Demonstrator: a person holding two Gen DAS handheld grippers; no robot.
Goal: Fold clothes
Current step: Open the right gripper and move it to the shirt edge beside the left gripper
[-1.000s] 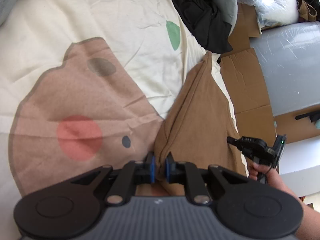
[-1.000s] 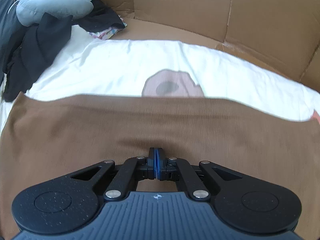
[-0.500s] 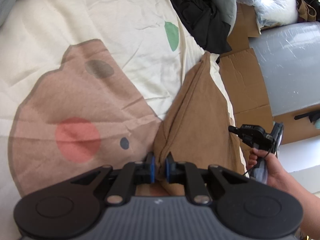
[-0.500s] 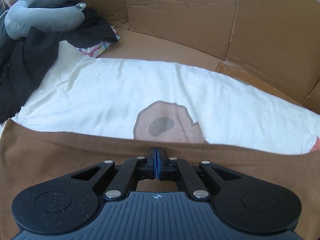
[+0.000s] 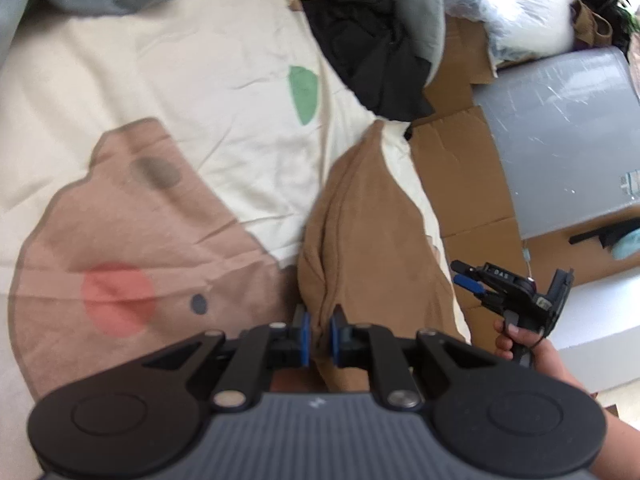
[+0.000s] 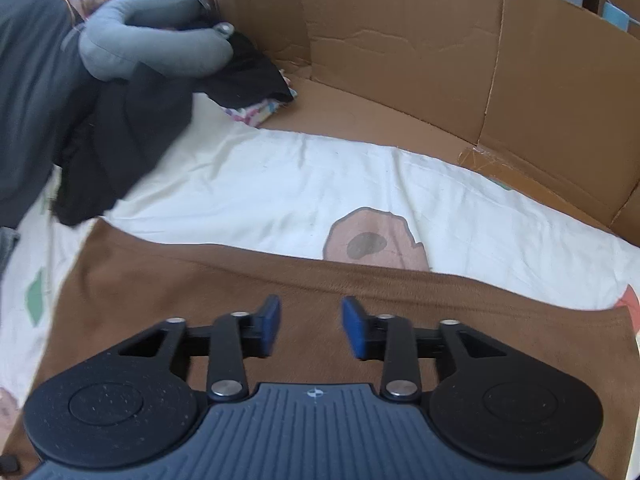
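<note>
Left claw: pinching the cloth edge.
Right claw: spread above the cloth.
Advice: we keep the fold flat on the bed.

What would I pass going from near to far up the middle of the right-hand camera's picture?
Open right gripper → brown garment → cream sheet → cardboard wall.
</note>
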